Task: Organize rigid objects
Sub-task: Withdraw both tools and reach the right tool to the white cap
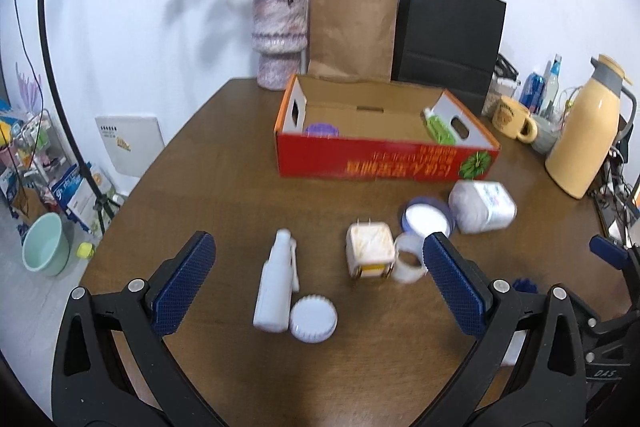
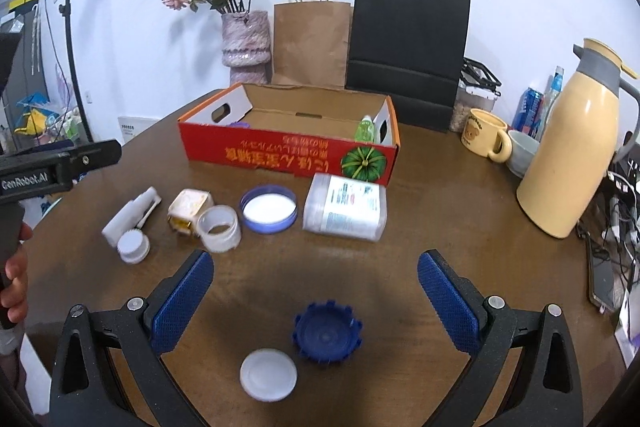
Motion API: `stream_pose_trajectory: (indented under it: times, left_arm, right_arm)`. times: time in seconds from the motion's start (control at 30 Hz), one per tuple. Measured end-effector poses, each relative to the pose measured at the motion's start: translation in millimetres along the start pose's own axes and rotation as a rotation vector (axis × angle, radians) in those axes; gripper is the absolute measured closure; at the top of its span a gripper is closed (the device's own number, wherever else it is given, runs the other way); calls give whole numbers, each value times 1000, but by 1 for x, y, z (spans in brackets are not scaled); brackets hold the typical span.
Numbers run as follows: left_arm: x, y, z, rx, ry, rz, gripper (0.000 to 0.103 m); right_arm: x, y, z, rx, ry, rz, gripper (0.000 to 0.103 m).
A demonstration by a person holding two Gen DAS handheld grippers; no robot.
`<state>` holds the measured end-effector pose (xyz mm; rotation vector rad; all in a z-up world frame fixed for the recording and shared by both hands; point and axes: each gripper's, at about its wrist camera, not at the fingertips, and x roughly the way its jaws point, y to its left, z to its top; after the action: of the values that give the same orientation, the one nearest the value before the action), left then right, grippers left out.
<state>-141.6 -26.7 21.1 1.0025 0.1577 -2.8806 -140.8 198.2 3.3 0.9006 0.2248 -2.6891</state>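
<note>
The left gripper (image 1: 318,283) hangs wide open and empty above the brown wooden desk (image 1: 224,163), and the white plastic spray bottle (image 1: 276,287) lies flat directly ahead of it, between the two spread fingers. The bottle's long axis runs away from the gripper toward the open red cardboard box (image 1: 384,163), so the jaws already straddle its narrow width. A round white ribbed lid (image 1: 313,319) touches the bottle's near end.

To the bottle's right stand a small cream square jar (image 1: 369,249) and a clear plastic ring-shaped cup (image 1: 408,261), which sits just beside the left gripper's right finger. Beyond them lie a blue-rimmed round lid (image 2: 269,209) and a white labelled plastic canister (image 2: 345,207) on its side, just in front of the box.

The right gripper (image 2: 316,301) is equally open and holds nothing; a dark blue notched cap (image 2: 327,335) and a flat white disc lid (image 2: 268,374) lie below and between its fingers, well nearer to it than the bottle. The left gripper is nearer the bottle.

The box already holds a purple item and a green bottle. Paper bags and a vase stand behind the box; a cream jug stands to its right.
</note>
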Motion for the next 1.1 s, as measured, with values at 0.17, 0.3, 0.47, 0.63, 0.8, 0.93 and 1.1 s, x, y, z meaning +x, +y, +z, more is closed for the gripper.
stream_pose_trajectory:
  times: [0.17,0.3,0.47,0.63,0.8,0.93,1.1]
  left_arm:
    - [2,6,-18,-8,35,8,0]
    - [1,12,-31,-21,49,7,0]
    - [1,14,-45,-22,61,7,0]
    - [1,14,-57,-12,70,17,0]
    - [3,15,-65,-1,84,17,0]
    - [7,18,-67,-6,93,15,0]
    - [10,19,-68,-7,97,11,0]
  right_arm:
    - [-4,5,-16,-1,22,11,0]
    - [-5,6,-28,10,40,20,0]
    - [-1,8,-41,19,69,30,0]
    - [3,8,-54,26,97,43,0]
    - [10,8,-65,31,134,59,0]
    - [17,9,-68,30,157,61,0]
    - [22,10,-69,31,173,44,0]
